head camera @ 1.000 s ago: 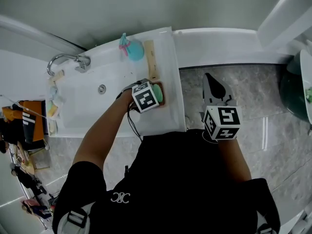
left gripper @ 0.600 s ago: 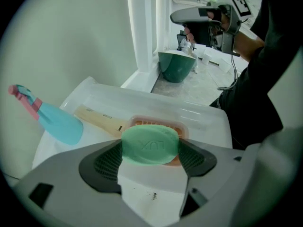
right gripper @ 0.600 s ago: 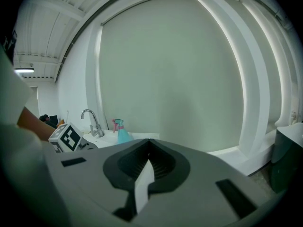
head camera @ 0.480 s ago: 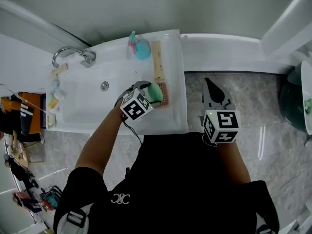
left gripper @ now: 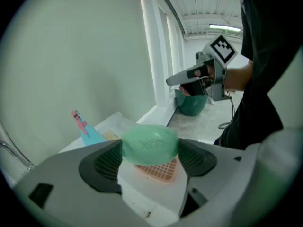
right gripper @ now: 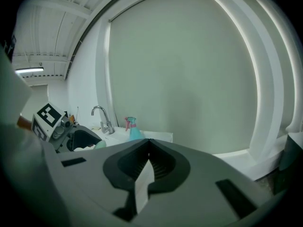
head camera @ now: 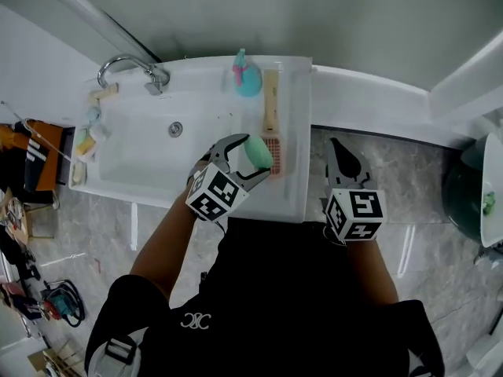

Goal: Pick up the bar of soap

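The green oval bar of soap (left gripper: 150, 144) is clamped between the jaws of my left gripper (left gripper: 150, 150), lifted above the pink soap dish (left gripper: 161, 169). From the head view the bar of soap (head camera: 255, 154) hangs over the sink's right rim, beside the pink soap dish (head camera: 275, 154), with the left gripper (head camera: 250, 157) shut on it. My right gripper (head camera: 346, 152) is held over the grey floor to the right of the sink, jaws together and holding nothing; its own view shows the right gripper (right gripper: 148, 143) tips touching.
The white sink (head camera: 149, 167) has a chrome tap (head camera: 126, 67) at the back left. A teal spray bottle (head camera: 247, 77) and a wooden brush (head camera: 271, 100) lie on the rim behind the dish. Small items (head camera: 88, 136) line the left ledge. A dark green bin (head camera: 471, 199) stands far right.
The left gripper has lifted the soap off the pink dish and drawn it slightly towards me. The head camera has shifted, moving the sink rightwards in view. The right gripper has hardly moved.
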### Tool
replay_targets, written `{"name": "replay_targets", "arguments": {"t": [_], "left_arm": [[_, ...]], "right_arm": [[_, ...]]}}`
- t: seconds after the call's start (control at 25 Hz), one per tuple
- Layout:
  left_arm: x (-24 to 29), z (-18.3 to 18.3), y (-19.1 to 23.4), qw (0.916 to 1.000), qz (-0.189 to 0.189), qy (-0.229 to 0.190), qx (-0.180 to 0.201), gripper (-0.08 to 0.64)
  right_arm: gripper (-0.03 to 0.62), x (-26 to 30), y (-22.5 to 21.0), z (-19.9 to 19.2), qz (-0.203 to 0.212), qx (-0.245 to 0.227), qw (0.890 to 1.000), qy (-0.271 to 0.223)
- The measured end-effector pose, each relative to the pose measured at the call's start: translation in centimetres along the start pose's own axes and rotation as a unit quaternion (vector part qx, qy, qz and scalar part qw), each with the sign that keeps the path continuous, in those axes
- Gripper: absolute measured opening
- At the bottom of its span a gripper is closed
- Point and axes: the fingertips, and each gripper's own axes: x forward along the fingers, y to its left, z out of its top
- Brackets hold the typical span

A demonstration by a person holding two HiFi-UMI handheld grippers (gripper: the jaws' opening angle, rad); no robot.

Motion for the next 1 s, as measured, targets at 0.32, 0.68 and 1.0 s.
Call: {"name": "replay_targets", "arguments": {"t": [0.32,0.68,1.0], "left_arm": [[-4.9,4.6,1.6,0.9887,0.017,-0.124,-0.082,0.376],[-9.5,7.7,4.2,0.9698,0.037,-0.220,-0.099,0.376],[-10.2,7.5,4.2,0.9698,0.018,-0.231,-0.077,0.376]], "right_arm": [[0.006,1.2,2.3,1.0,0.013,-0.004,1.000,0.001],[0.006,2.4,4.7,2.1,0.021,-0.004,0.999,-0.026],[0.006,2.7,5.8,2.8,0.020,-0.007,0.999,-0.035]]}}
